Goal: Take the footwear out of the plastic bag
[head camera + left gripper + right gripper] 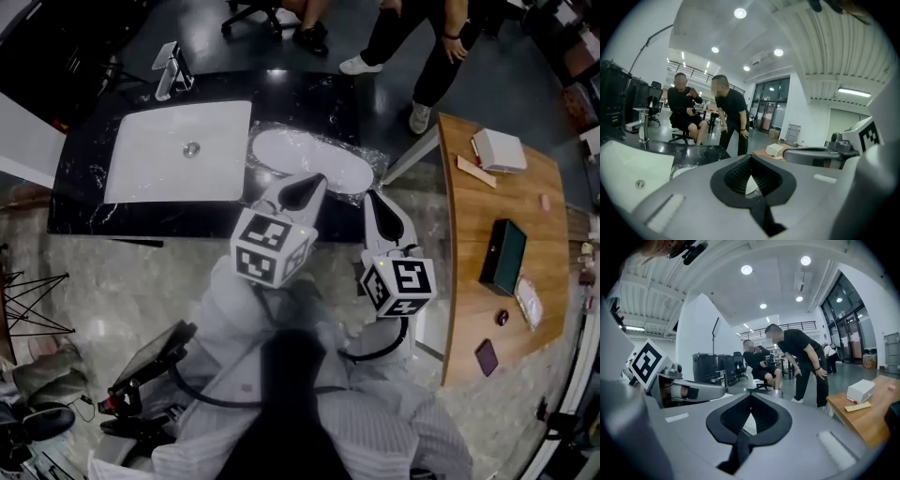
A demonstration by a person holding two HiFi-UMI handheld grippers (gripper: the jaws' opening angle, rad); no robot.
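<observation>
1. With both pairs of jaws pressed together and nothing pinched between them, my left claw point(304, 190) and my right claw point(385, 217) sit side by side at the middle of the head view, tips pointing toward the top of the frame.
2. Seen in the left gripper view, my left claw point(750, 161) has its ribbed black pads meeting at the tip, with a sliver of white showing behind them. The right gripper view shows my right claw point(750, 400) closed the same way.
3. Just above my left claw's tip in the head view lies the plastic bag point(364, 174), clear and crinkled, with the white footwear point(309, 157) inside it as a long oval. My tip overlaps the bag's near edge, but I cannot tell whether it touches.
4. That bag rests on the black countertop point(309, 94), just right of the white sink point(141, 173). A faucet point(171, 67) stands at the upper left.
5. At the right of the frame, a wooden table point(469, 253) bears a white box point(500, 148) and a dark case point(503, 255).
6. Beyond the counter, a standing person point(441, 42) is at the top of the frame.
</observation>
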